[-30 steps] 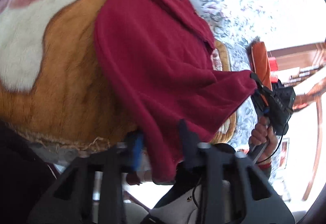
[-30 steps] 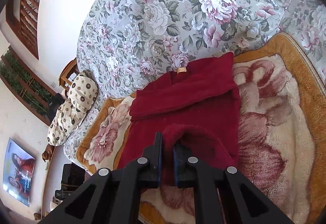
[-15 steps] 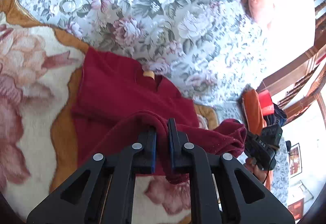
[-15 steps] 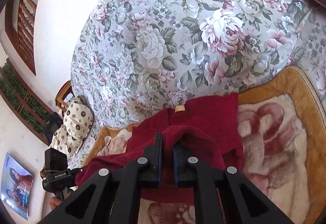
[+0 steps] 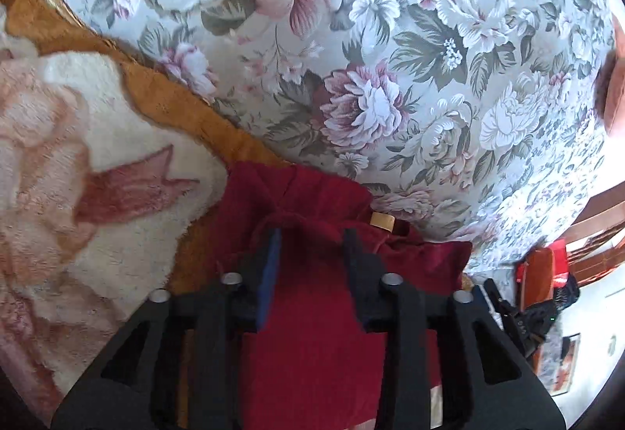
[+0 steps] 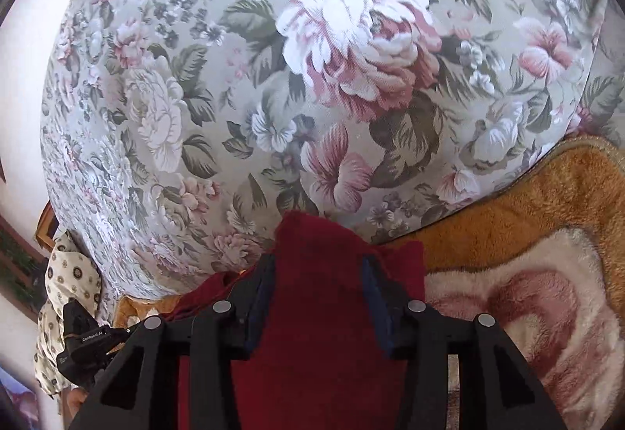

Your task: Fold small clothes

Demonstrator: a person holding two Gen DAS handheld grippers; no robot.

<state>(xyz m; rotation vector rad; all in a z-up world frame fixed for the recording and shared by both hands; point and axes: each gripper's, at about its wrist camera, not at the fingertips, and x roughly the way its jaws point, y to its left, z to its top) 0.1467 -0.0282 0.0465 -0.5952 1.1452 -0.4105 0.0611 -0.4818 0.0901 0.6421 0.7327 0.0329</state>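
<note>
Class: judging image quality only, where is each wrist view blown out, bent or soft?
Left wrist: window glare whitens the right edge; fisheye bulges the floral bedspread; the fleece blanket looks soft. Right wrist: white wall overexposed at left; red garment sharp, evenly lit.

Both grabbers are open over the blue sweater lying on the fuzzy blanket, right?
Not quite: the sweater is dark red, not blue, as both wrist views show. The rest holds: the left gripper and right gripper are open over it, and it lies on the fuzzy blanket.
</note>
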